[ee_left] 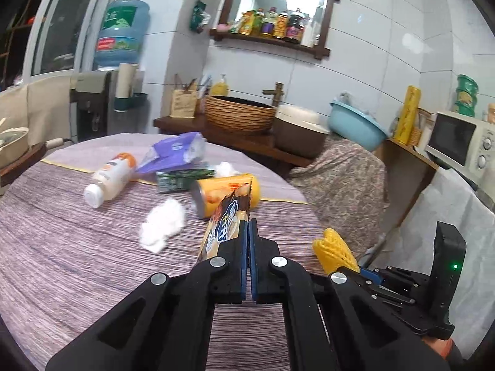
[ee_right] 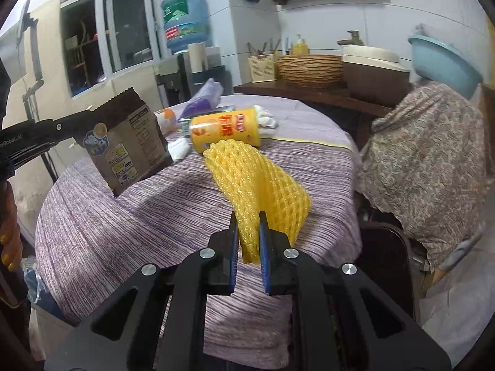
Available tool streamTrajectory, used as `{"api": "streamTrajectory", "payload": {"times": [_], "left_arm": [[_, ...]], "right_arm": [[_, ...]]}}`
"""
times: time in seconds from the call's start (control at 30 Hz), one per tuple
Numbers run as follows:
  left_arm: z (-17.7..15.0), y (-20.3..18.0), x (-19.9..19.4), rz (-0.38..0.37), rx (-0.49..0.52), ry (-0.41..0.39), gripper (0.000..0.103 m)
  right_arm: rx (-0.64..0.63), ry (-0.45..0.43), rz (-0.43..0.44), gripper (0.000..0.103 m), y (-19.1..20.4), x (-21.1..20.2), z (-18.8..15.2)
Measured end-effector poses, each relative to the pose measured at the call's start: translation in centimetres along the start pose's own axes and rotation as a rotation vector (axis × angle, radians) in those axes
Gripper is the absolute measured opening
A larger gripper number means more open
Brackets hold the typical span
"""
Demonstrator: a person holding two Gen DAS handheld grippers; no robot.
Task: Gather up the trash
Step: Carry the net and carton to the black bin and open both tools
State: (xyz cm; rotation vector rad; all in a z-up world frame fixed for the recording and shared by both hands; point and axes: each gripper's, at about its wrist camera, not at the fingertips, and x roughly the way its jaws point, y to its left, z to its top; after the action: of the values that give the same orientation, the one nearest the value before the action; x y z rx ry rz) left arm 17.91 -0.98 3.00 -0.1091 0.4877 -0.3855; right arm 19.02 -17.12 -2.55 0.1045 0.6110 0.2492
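I have both pieces of trash lifted off the round desk with the purple striped cloth, so I judge this the carry step: two items picked, nothing dropped off yet. No bin shows in either view; the next move calls for finding one and swinging both loads clear of the desk edge.

My left tongs are clamped tight on the brown printed snack bag, which hangs over the desk; in the right view it dangles sideways from one corner. My right tongs pinch the yellow foam fruit net, folded between the pads, held above the desk's near edge.

Left on the desk, largest first: purple plastic pack, yellow crisp tube lying on its side, white bottle with orange label, green carton, crumpled white tissue.

In the way: the chair draped in floral cloth stands just beside the desk on the right, and the two tongs are near each other, so the bag could brush the net.
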Motion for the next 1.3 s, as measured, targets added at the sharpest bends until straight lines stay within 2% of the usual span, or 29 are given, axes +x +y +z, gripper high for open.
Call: {"api": "streamTrajectory", "payload": {"times": [0.13,0.4,0.7,0.77,0.8,0.83,0.9,1.13,1.3], "left_arm": [[-0.5,-2.3,1.0,-0.044,0.020,0.007,0.002],[-0.6,-7.3,3.3,-0.186,0.049,0.050,0.002],[-2.0,-13.8,7.3,-0.337,0.119,0.140,0.002],[-2.6,-14.7,8.1,-0.353,0.126,0.164,0.002],[-3.0,-15.3,8.7,-0.361,0.132,0.179,0.002],[-3.3,-15.6,9.1,-0.366,0.137,0.190,0.002],[-4.0,-16.3,10.0,-0.377,0.146,0.216,0.002],[-7.5,-17.9,13.9,-0.405,0.141,0.355,0.002],[-9.9,-19.2,15.9,-0.409,0.168,0.424,0.002]], "right_arm": [[0.044,-0.003,-0.054,0.013,-2.4,-1.6,-1.1],[0.135,0.003,-0.162,0.013,-7.0,-3.2,-3.0],[0.274,0.103,-0.207,0.013,-12.6,-0.7,-7.4],[0.300,0.125,-0.215,0.017,-13.5,0.0,-8.6],[0.308,0.131,-0.221,0.025,-13.7,0.2,-8.9],[0.320,0.139,-0.231,0.038,-14.1,0.4,-9.4],[0.337,0.143,-0.252,0.053,-14.6,0.4,-10.1],[0.388,0.112,-0.349,0.054,-17.5,-1.8,-10.8],[0.412,0.065,-0.425,0.054,-19.3,-4.1,-10.5]]}}
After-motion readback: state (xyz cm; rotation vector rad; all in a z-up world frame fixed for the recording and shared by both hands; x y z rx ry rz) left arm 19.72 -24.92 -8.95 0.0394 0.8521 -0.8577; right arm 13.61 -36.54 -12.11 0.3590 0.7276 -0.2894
